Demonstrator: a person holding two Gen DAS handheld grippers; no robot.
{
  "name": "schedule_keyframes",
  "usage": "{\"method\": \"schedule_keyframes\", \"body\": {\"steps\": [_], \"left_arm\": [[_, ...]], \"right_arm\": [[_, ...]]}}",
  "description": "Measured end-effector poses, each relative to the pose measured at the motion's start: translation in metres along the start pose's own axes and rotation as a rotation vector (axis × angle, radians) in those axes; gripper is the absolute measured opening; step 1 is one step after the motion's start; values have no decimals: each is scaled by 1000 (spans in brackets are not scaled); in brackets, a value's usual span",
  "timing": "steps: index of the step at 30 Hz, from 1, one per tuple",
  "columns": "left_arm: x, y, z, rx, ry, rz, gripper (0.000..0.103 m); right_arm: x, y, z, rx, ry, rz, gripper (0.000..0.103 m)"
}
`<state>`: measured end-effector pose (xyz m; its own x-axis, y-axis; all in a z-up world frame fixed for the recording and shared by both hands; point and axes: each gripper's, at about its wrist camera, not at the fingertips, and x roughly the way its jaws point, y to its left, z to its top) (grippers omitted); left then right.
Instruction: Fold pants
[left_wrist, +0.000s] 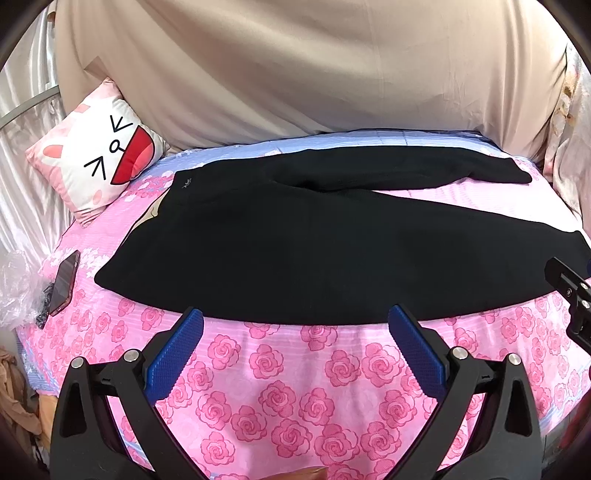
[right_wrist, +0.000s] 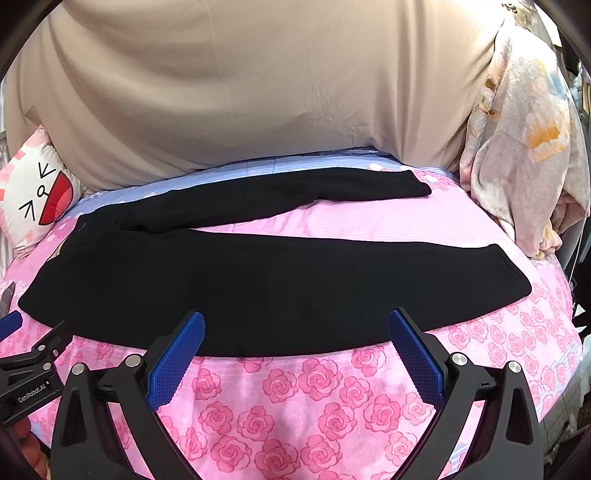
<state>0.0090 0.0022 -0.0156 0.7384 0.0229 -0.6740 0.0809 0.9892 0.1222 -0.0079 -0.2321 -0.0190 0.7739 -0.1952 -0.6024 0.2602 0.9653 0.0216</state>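
- Black knit pants (left_wrist: 314, 254) lie flat on the pink rose-print bedsheet (left_wrist: 288, 398), waistband toward the bed's left end, the two legs splayed in a V toward the right end; no fold has been made yet, I judge.
- My left gripper (left_wrist: 295, 332) hangs spread wide and empty, its blue ribbed pads (left_wrist: 177, 354) just short of the pants' near edge by the bed's front edge.
- My right gripper (right_wrist: 295, 336) is likewise spread and holds nothing, its tips at the near hem line of the near leg.
- Judgement: both sit at the near edge so they can pinch the near leg and carry it over onto the far leg.
- White cartoon-face cushion (left_wrist: 96, 162) rests at the bed's far left corner; a dark phone (left_wrist: 64, 282) lies at its left edge.
- Containers: none visible.
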Motion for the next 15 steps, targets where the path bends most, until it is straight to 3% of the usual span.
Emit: {"method": "schedule_keyframes", "body": {"steps": [15], "left_arm": [[2,0,-1,6,-2,0,98]], "right_arm": [[0,-3,0,3,-1,3,98]]}}
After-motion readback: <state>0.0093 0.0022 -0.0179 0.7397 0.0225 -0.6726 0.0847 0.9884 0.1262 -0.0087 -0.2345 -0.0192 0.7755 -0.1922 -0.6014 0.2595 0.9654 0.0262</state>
